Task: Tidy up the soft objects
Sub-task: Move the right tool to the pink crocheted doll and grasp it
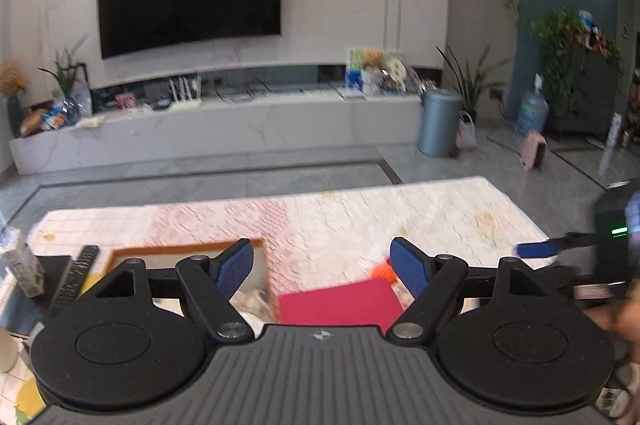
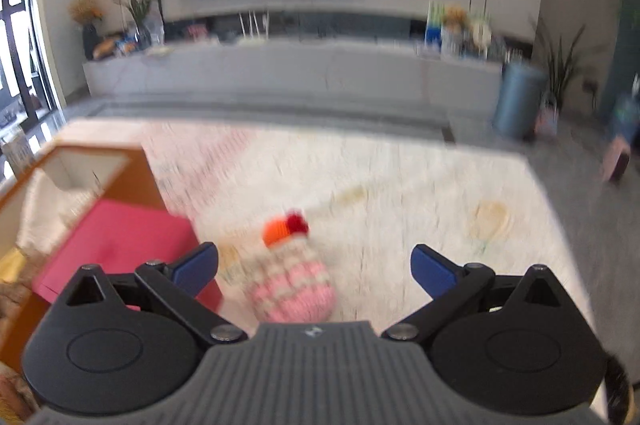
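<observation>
A pink-and-white knitted soft toy (image 2: pixel 294 285) with an orange and red top lies on the pale tablecloth (image 2: pixel 400 185), between and just beyond the fingers of my right gripper (image 2: pixel 315 269), which stands open and is not touching it. A magenta cushion (image 2: pixel 116 245) rests against an orange-rimmed box (image 2: pixel 140 177) at the left. My left gripper (image 1: pixel 322 267) is open with nothing between its fingers; it hovers over the same magenta cushion (image 1: pixel 340 305) and the box (image 1: pixel 184 251). Only the toy's orange tip (image 1: pixel 382 271) shows there. The right gripper's blue fingertip (image 1: pixel 538 249) enters at the right edge.
A black remote (image 1: pixel 76 275) and a patterned carton (image 1: pixel 24 265) lie at the table's left end. Beyond the table are grey floor, a long white TV bench (image 1: pixel 224 129) under a wall TV, a blue bin (image 1: pixel 438 123) and potted plants.
</observation>
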{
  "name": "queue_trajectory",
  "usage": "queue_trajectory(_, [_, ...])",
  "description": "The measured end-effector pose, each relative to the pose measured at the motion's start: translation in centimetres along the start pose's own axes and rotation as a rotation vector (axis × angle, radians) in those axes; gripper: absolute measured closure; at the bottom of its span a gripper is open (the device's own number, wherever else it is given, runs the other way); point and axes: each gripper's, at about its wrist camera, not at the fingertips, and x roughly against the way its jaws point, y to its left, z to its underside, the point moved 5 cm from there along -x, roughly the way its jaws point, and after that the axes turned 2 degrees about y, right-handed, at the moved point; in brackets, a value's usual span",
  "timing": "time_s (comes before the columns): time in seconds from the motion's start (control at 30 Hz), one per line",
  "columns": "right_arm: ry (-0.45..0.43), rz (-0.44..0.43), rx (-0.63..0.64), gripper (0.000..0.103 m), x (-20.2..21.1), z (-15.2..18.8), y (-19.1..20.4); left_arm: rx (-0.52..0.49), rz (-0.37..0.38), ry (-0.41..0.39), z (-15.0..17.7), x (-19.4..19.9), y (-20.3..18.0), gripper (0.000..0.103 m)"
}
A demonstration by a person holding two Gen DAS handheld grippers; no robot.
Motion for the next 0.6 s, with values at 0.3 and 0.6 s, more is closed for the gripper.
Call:
queue_trajectory(0.3, [0.071,0.009,0.143,0.003,-10.0,3.1,0.7,0.008,0.015,0.129,0.3,-3.3,-0.1,0.012])
queue_trajectory(0.6, [0.117,-0.048,0.078,0.003,-13.0,3.0,-0.5,0.013,0.003,0.154,0.1,-3.6,-0.6,0.012])
